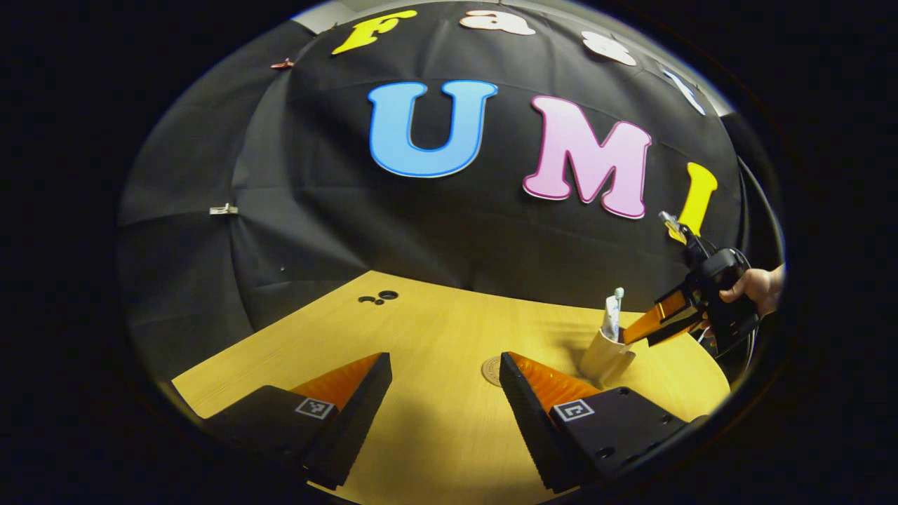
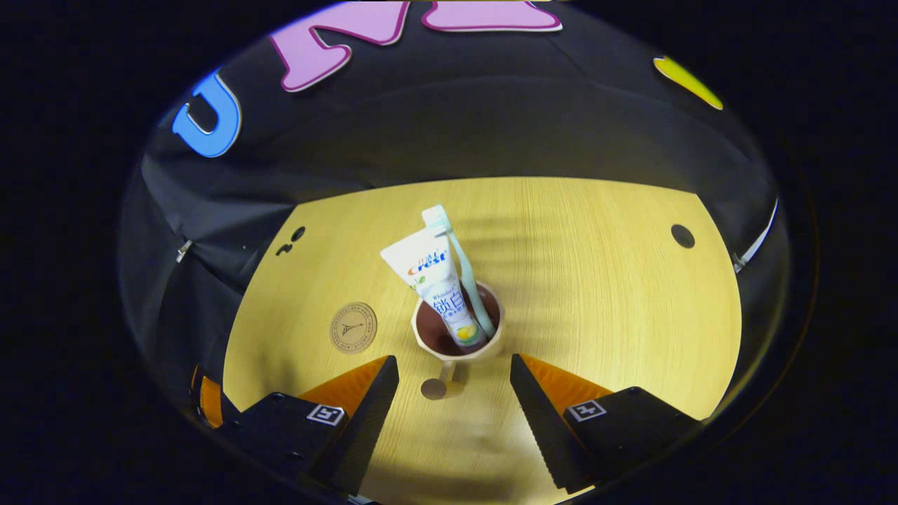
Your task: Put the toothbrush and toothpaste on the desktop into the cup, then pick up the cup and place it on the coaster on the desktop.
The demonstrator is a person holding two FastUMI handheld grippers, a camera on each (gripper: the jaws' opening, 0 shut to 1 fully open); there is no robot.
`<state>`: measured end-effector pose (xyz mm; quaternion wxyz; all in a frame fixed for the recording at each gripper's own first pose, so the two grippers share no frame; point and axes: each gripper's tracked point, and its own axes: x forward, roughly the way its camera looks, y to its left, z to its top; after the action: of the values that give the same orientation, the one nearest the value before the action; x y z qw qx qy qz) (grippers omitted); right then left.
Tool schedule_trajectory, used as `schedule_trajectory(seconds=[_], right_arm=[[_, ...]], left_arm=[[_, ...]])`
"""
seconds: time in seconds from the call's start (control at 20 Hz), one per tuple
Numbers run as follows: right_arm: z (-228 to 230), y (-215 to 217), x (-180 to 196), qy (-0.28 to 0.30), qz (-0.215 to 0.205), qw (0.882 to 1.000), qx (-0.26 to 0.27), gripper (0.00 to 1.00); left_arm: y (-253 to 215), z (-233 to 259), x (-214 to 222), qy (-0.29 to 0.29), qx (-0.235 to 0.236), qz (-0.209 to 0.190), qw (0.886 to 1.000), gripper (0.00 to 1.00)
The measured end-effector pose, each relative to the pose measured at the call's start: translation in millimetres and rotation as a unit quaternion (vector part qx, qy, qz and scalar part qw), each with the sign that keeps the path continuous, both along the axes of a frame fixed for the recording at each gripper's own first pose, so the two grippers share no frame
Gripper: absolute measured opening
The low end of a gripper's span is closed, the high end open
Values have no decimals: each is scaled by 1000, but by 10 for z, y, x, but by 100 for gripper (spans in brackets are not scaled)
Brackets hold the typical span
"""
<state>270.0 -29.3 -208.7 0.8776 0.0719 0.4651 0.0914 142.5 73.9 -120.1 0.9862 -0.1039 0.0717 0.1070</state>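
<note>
Desk: light wood-grain top (image 2: pixel 596 280), black cloth behind.

Cream ceramic cup w/ dark brown inside (image 2: pixel 457 337) stands upright at frame centre in right gripper view, small handle toward the camera. White toothpaste tube (image 2: pixel 435 287) and pale mint plastic toothbrush (image 2: pixel 459 270) both stand in it, leaning up-left, tops well above the rim. So step 1 (load cup) looks done.

Round tan cork-like coaster (image 2: pixel 353 327) lies flat on desk left of cup in same view, near but apart, nothing on it. In left gripper view the coaster (image 1: pixel 492 370) peeks out at lower centre, partly behind that gripper's own finger; the cup (image 1: pixel 605 356) sits to its right.

Right gripper (image 2: pixel 454 414): fingers wide apart, holding nothing, hovering just short of cup, handle between the tips' line. Seen from left gripper view it (image 1: pixel 659 324) hangs at right edge beside cup rim, a hand behind it.

Left gripper (image 1: pixel 445 414): fingers apart, empty, over bare desk at lower frame.

Step in hand, by judgement: cup pickup, approach phase. Next move calls for: right gripper fwd and down so fingers straddle cup wall or handle, close firm, lift straight, keep cup level (tall contents top-heavy, may tip), shift left in frame, set centred on coaster.
</note>
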Motion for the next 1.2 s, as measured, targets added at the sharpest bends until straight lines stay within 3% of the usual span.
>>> schedule_trajectory(seconds=[0.4, 0.55, 0.6, 0.65, 0.8, 0.9, 1.0, 1.05, 1.1, 1.15, 1.2], right_arm=[[-504, 223, 66, 94, -5, 996, -6, 98], [-625, 191, 82, 117, -5, 993, -15, 98], [-650, 189, 87, 122, -6, 992, -17, 88], [-683, 191, 90, 128, -6, 992, -18, 96], [-760, 238, 85, 147, -8, 989, -16, 95], [-794, 260, 80, 156, -12, 987, -15, 93], [-813, 280, 75, 163, -5, 987, -13, 84], [-814, 319, 62, 166, -3, 986, -9, 72], [-826, 338, 62, 168, -3, 986, -8, 81], [-833, 336, 68, 167, -3, 986, -9, 71], [-831, 327, 70, 168, -3, 986, -9, 69]], left_arm=[[454, -360, -610, 50, -48, 68, 995, 98], [473, -463, -762, 69, -55, 75, 993, 98], [457, -484, -787, 75, -58, 73, 993, 98], [434, -501, -814, 79, -59, 71, 993, 98], [351, -496, -827, 86, -63, 63, 992, 97], [275, -488, -798, 89, -63, 52, 993, 97], [203, -462, -777, 93, -58, 41, 993, 97], [167, -447, -772, 96, -56, 36, 993, 98], [140, -423, -772, 97, -53, 31, 993, 98], [100, -407, -763, 98, -50, 25, 994, 98], [69, -395, -765, 101, -49, 21, 994, 98]])
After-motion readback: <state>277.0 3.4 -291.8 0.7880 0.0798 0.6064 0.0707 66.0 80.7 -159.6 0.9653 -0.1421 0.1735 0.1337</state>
